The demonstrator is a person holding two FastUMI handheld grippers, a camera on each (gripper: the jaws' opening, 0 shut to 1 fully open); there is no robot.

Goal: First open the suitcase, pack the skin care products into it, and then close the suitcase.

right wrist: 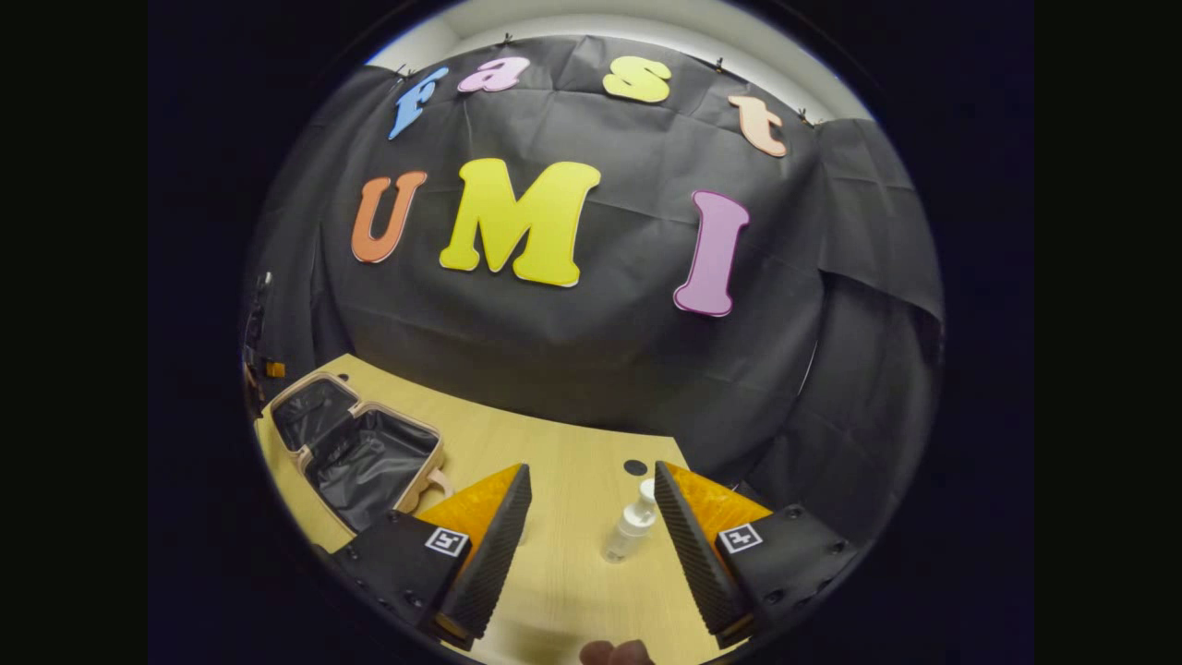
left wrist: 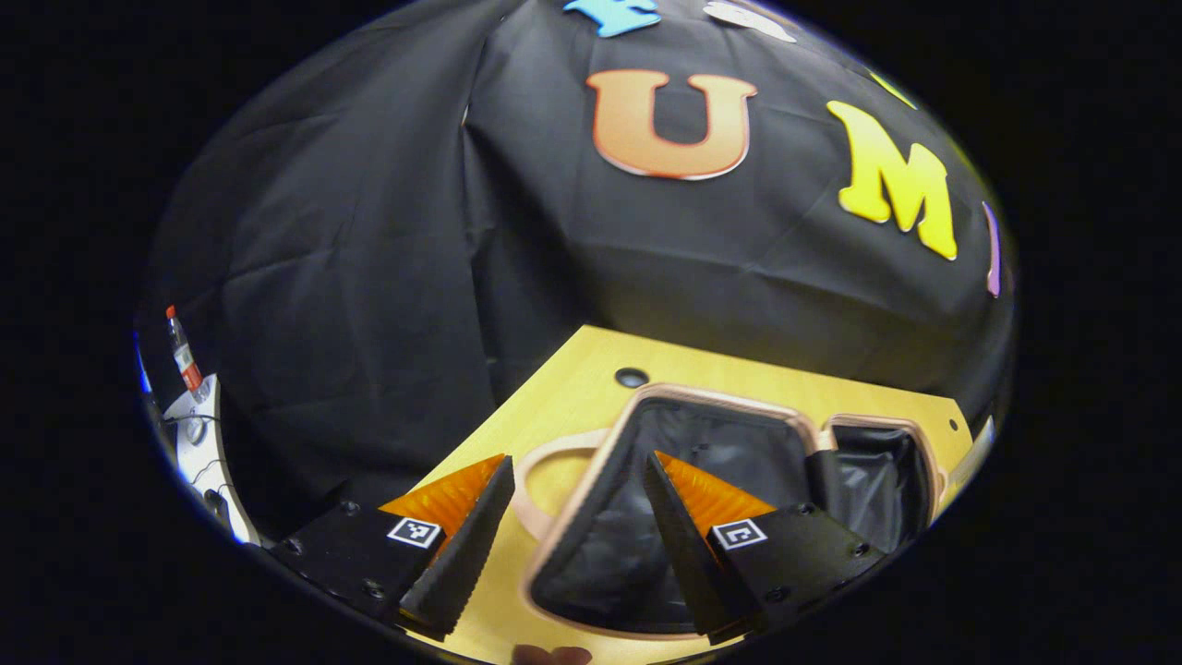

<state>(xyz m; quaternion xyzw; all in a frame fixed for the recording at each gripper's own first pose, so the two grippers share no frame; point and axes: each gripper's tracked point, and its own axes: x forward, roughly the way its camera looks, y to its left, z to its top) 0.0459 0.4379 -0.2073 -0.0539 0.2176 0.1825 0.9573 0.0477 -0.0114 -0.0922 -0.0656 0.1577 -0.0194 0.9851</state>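
Right gripper view is showing the wide-open right gripper point(right wrist: 591, 545) nearing the small clear plastic pump bottle point(right wrist: 629, 533), right of the open pink suitcase point(right wrist: 369, 457). It looks light and slippery; grabbing its round body seems best.

Wooden table point(right wrist: 572, 563): open suitcase point(right wrist: 369, 457), pump bottle point(right wrist: 628, 531)

The pink suitcase point(right wrist: 369, 453) lies open on the wooden table, black-lined; a clear pump bottle point(right wrist: 630, 528) stands well apart.
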